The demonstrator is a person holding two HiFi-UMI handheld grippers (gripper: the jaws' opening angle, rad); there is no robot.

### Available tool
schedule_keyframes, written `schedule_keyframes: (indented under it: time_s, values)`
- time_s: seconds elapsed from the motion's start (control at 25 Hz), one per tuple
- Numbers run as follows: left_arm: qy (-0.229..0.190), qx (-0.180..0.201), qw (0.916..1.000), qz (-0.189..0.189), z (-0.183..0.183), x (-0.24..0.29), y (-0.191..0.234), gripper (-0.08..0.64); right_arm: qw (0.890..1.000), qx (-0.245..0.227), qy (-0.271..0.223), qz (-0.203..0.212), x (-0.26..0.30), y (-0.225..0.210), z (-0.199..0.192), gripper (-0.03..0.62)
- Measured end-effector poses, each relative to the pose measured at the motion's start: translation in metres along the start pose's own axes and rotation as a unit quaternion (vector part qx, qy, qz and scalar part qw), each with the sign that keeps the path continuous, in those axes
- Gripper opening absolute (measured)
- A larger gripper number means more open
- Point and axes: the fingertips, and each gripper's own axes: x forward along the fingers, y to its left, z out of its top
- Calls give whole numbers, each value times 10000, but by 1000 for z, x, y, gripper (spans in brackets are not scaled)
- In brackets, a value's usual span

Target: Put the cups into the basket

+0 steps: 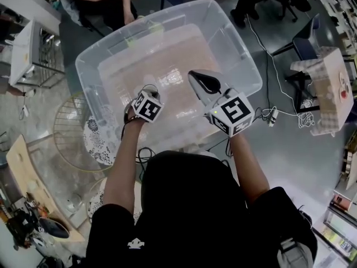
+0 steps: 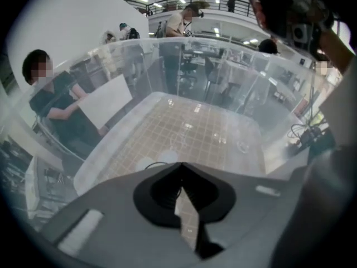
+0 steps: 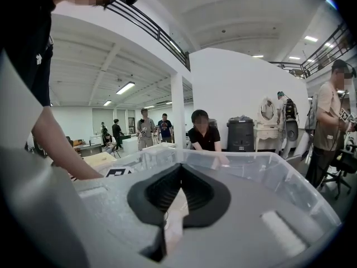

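**Before you reach in: left side is the closer bet**

Since your left claw (image 2: 179, 177) is pinched closed on nothing and aims steeply down into the tub (image 1: 245, 54), it's the nearer one. Faint clear shapes on the tub floor, just ahead of and below its tips, look like cups (image 2: 167, 149), though I can't say for sure. Your right claw (image 3: 179, 175), closed and empty too, points almost level over the near rim. Tub's long axis runs away from you.
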Motion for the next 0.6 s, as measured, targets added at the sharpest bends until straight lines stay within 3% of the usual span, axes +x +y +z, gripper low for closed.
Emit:
schedule_keyframes:
  time_s: [0.36, 0.6]
  values:
    - [-1177, 251, 9918, 430, 53, -74, -12, 8, 9999, 7, -91, -120, -23, -2, 2, 2]
    - [-2321, 205, 9703, 647, 94, -143, -27, 8, 9995, -24, -146, -279, -40, -4, 5, 2]
